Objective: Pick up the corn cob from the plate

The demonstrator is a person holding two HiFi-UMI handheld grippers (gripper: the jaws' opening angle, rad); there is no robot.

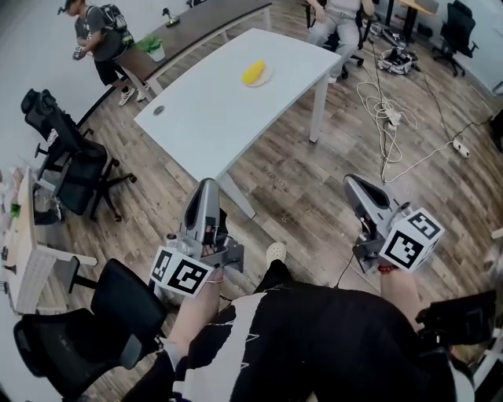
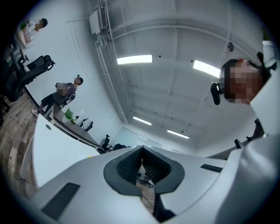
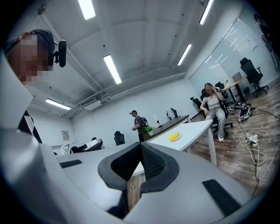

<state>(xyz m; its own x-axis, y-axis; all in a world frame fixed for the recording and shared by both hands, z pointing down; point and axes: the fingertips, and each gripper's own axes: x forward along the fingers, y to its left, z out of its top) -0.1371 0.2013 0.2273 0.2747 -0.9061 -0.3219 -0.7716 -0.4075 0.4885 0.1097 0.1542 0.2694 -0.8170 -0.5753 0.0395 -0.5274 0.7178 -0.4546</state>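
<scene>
The yellow corn cob (image 1: 253, 72) lies on a small pale plate (image 1: 265, 79) near the far end of a white table (image 1: 204, 118). In the right gripper view the corn cob (image 3: 174, 137) shows small on that table, well beyond the jaws. Both grippers are held low and close to the person's body, over the wooden floor and far short of the table. My left gripper (image 1: 207, 187) is shut with nothing between its pads, and its own view shows the jaws meeting (image 2: 141, 149). My right gripper (image 1: 353, 183) is likewise shut and empty (image 3: 141, 146).
Black office chairs (image 1: 75, 161) stand at the left, another (image 1: 86, 338) near my left elbow. Cables and a power strip (image 1: 393, 118) trail over the floor at right. A dark desk with a plant (image 1: 153, 47) runs behind the table. One person stands at back left (image 1: 98, 39), another sits at the back (image 1: 338, 20).
</scene>
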